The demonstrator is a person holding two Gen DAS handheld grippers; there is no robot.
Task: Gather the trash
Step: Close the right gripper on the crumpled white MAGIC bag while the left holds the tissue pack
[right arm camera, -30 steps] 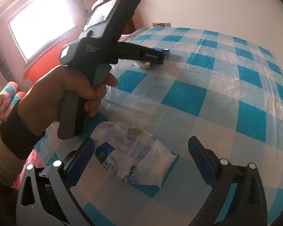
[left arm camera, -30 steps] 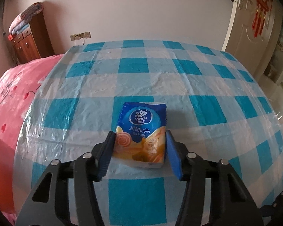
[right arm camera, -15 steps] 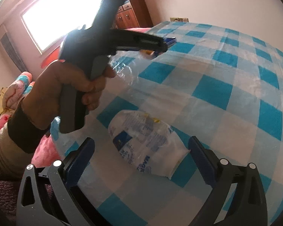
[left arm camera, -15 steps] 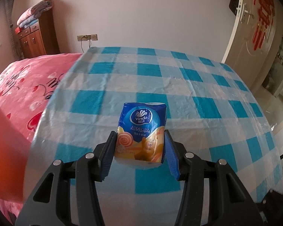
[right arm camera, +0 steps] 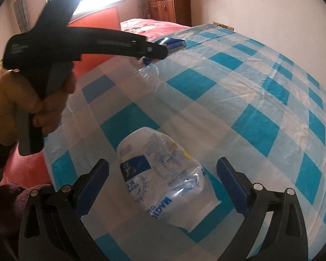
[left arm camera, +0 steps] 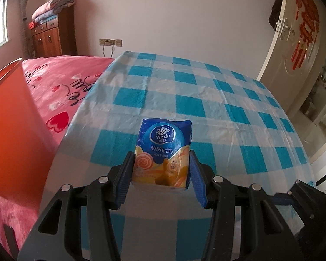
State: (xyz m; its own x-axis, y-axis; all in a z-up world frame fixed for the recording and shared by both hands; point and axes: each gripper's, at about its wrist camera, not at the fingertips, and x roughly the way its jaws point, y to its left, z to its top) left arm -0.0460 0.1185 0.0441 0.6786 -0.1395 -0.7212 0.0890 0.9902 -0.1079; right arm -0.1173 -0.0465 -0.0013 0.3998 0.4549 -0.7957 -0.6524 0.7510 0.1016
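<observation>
Blankets folded in a stack (left arm camera: 54, 5) lay on top of a brown wooden cabinet (left arm camera: 52, 38) at the far left of the left wrist view, with a pink bedspread printed with red hearts (left arm camera: 60, 87) below it. Right of the bed spread the blue-and-white checked plastic tablecloth (left arm camera: 206, 100). Over its near part the left gripper (left arm camera: 162, 175) was closed on a small blue-and-orange Vinda tissue pack (left arm camera: 164, 152): both blue pads pressed the pack's lower sides, its blue top stood up past the fingertips, and it appeared to be held clear of the cloth. A white door with red paper decorations (left arm camera: 302, 34) stood at the far right.

In the right wrist view, the person's left hand (right arm camera: 30, 100) gripped the black handle at the left, that gripper reaching out over the table's edge. Further right, a crumpled clear plastic wrapper with blue print (right arm camera: 163, 176) lay flat on the tablecloth (right arm camera: 260, 119). The right gripper (right arm camera: 163, 186) was spread wide, its two blue pads (right arm camera: 232, 187) on either side of the wrapper and apart from it, neither one touching the plastic.
</observation>
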